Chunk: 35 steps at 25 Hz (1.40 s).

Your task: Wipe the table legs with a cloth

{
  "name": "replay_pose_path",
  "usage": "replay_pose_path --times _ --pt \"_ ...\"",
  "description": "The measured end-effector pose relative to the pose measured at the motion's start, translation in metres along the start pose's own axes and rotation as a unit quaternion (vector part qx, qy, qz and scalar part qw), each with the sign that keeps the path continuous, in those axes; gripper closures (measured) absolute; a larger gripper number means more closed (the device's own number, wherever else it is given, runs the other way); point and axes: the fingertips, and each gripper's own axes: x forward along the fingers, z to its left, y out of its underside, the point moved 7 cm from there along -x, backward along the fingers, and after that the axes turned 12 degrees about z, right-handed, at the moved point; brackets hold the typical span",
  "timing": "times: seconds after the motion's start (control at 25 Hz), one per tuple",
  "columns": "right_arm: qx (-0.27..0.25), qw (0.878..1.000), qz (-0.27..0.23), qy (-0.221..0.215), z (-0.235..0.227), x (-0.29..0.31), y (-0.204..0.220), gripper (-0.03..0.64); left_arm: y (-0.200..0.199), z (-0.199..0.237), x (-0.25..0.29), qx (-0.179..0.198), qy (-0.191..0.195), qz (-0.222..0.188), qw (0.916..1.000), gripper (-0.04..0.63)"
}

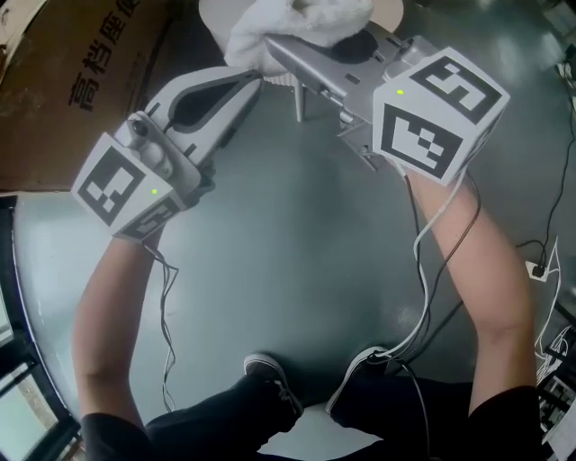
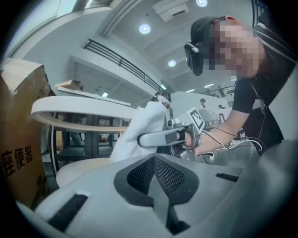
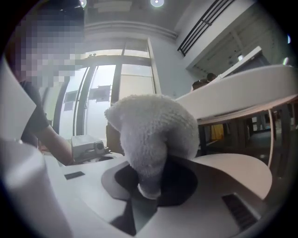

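Observation:
A white fluffy cloth (image 1: 292,22) bunches at the tip of my right gripper (image 1: 274,47), which is shut on it and points left at the small round white table (image 1: 210,13). In the right gripper view the cloth (image 3: 153,132) fills the jaws of the right gripper (image 3: 146,191), beside the tabletop rim (image 3: 242,90) and a thin leg (image 3: 272,135). My left gripper (image 1: 248,79) is shut on nothing just left of the cloth. The left gripper view looks past the left gripper (image 2: 153,159) to the cloth (image 2: 139,130), the right gripper (image 2: 165,138) and the tabletop (image 2: 79,110).
A brown cardboard box (image 1: 81,72) with printed characters stands at the left against the table. A slim table leg (image 1: 299,101) shows under the right gripper. Cables (image 1: 423,270) hang from both grippers over the grey floor, near the person's shoes (image 1: 265,369).

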Motion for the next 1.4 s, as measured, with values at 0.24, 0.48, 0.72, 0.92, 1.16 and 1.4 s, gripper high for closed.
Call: replay_pose_path --times 0.24,0.48,0.72,0.92,1.16,1.4 --pt "0.03 0.999 0.01 0.006 -0.01 0.008 0.052 0.548 0.05 -0.013 0.013 -0.029 0.012 0.022 0.9993 0.591" --pt "0.074 0.996 0.037 0.023 -0.025 0.021 0.111 0.548 0.091 -0.011 0.02 -0.063 0.009 0.035 0.9973 0.591" --pt "0.093 0.993 0.066 0.034 -0.031 0.037 0.152 0.548 0.116 -0.011 0.023 -0.079 0.011 0.05 0.9956 0.591" --pt "0.11 0.988 0.102 0.041 -0.034 0.051 0.192 0.548 0.137 -0.01 0.026 -0.099 0.008 0.065 0.9929 0.591" --pt "0.136 0.978 0.152 0.051 -0.041 0.064 0.237 0.546 0.154 -0.015 0.029 -0.117 0.006 0.074 0.9904 0.591" --pt "0.212 0.947 0.23 0.076 -0.048 0.084 0.274 0.546 0.167 -0.029 0.027 -0.13 0.011 0.096 0.9868 0.591"
